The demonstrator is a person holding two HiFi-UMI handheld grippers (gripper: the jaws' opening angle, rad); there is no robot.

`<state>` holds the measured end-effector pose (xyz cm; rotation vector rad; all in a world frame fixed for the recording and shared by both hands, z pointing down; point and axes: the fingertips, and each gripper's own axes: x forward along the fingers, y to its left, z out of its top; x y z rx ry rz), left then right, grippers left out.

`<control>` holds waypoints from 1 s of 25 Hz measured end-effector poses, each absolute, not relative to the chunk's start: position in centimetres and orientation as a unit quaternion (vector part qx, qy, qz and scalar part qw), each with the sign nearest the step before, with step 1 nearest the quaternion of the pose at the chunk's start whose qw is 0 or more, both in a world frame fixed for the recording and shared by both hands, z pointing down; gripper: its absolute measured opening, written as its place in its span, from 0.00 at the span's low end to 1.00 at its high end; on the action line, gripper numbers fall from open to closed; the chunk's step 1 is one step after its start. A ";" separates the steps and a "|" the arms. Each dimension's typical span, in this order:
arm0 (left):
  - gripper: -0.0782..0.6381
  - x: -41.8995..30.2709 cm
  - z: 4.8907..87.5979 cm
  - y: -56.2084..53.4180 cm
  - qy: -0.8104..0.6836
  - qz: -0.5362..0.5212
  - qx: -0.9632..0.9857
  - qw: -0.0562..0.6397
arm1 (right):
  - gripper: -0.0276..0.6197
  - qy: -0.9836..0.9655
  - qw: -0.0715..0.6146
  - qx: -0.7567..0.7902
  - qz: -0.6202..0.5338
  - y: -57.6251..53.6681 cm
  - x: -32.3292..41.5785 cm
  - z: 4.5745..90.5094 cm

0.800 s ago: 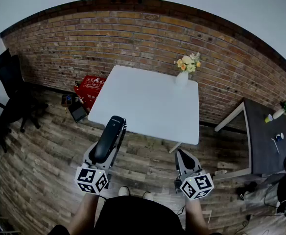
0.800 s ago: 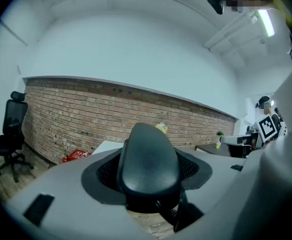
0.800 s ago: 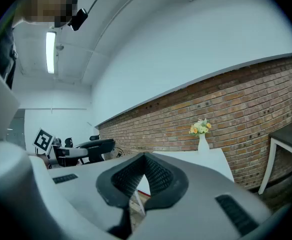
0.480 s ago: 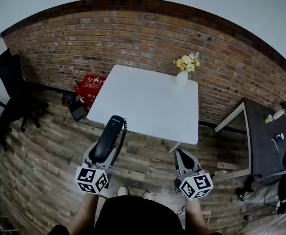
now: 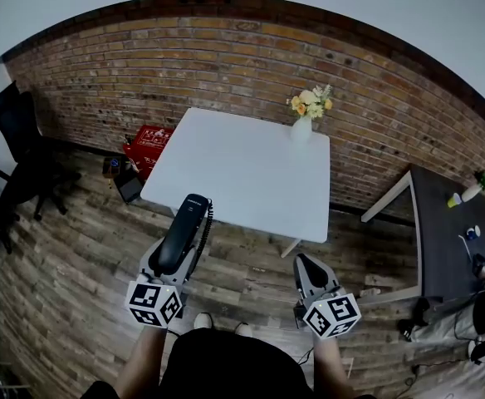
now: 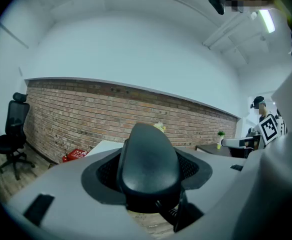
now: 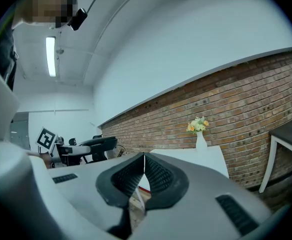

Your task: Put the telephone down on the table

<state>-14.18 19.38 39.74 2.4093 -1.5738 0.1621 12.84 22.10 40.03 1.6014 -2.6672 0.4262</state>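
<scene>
Fingers (image 6: 100, 179) round telephone (image 5: 183, 233), tip twd table (image 5: 242, 165)

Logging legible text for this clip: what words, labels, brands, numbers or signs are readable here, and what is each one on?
No text can be read in any view.
Red box on the floor: pale print, too small and blurred to read.
Left marker cube, right marker cube: black-and-white square patterns only, no letters or digits.
Telephone: no label visible.
</scene>
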 end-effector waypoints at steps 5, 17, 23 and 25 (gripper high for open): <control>0.50 -12.5 40.0 20.5 -0.547 0.057 0.825 0.129 | 0.08 -0.851 0.005 0.506 0.142 23.1 14.8 40.8; 0.50 -9.7 40.4 20.9 -0.544 0.060 0.826 0.132 | 0.08 -0.847 0.010 0.508 0.154 23.6 17.4 42.2; 0.50 -9.4 40.4 19.0 -0.542 0.058 0.828 0.133 | 0.08 -0.848 0.014 0.508 0.151 22.3 17.4 42.1; 0.50 -9.6 40.5 18.1 -0.540 0.057 0.829 0.134 | 0.08 -0.847 0.017 0.510 0.152 21.7 17.3 42.2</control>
